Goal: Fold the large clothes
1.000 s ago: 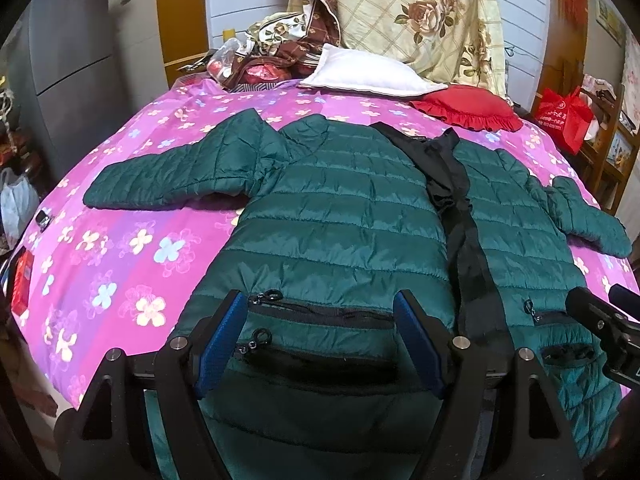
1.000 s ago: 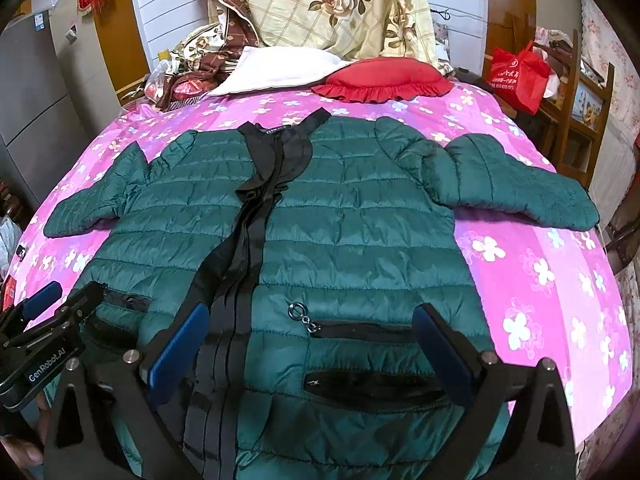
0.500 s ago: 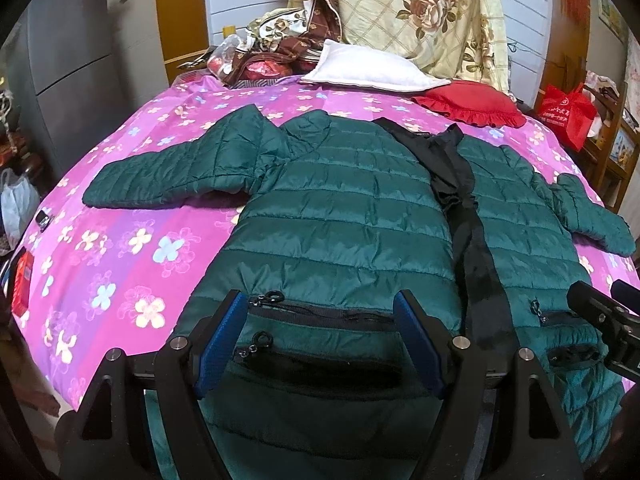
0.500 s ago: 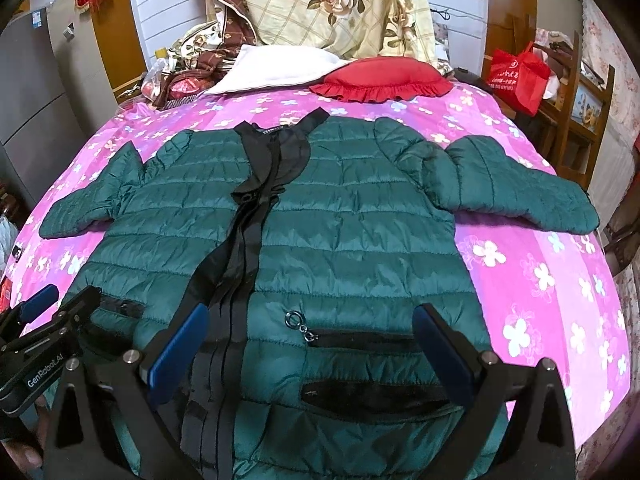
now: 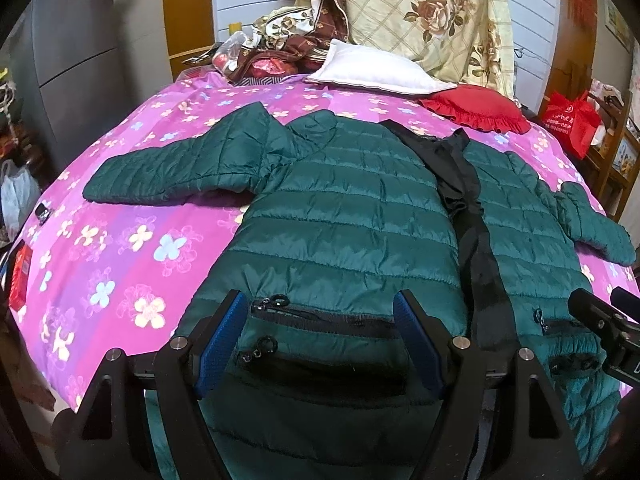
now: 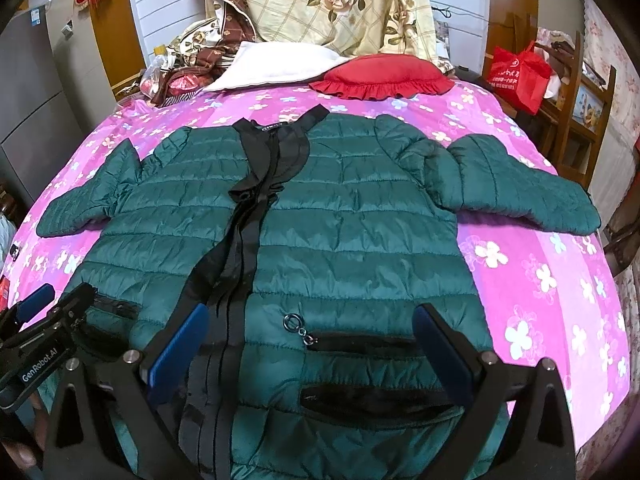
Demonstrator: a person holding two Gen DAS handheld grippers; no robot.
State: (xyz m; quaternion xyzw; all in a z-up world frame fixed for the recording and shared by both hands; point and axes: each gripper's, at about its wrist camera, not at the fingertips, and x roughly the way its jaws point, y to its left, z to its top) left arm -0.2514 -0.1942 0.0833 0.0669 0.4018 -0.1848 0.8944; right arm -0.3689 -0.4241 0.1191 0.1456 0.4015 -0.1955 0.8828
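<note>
Green quilted nylon, dark and glossy: the puffer jacket (image 5: 340, 216) lies front-up and spread flat on the bed (image 5: 120, 248), collar toward 12 o'clock, hem toward 6 o'clock at the near edge. A black zipper placket (image 6: 240, 240) runs down its middle, and both sleeves stretch outward, one toward 9 o'clock (image 5: 172, 176), the other toward 3 o'clock (image 6: 520, 196). Zipped pockets with ring pulls sit low on each front panel.

The left gripper (image 5: 320, 344) hovers over the hem on the jacket's 9 o'clock half, its jaws spread wide on either side of a pocket, holding nothing. The right gripper (image 6: 312, 356) hangs over the other half, jaws likewise apart and empty, straddling the pocket there; whether either touches the fabric I cannot tell.

The pink flowered bedsheet (image 6: 540, 280) shows around the jacket. At 12 o'clock beyond the collar lie a white pillow (image 5: 376, 68) and a red ruffled cushion (image 6: 380, 74), touching, with a floral quilt (image 6: 332, 4) propped behind. A red bag (image 6: 520, 74) stands at about 2 o'clock, off the bed.
</note>
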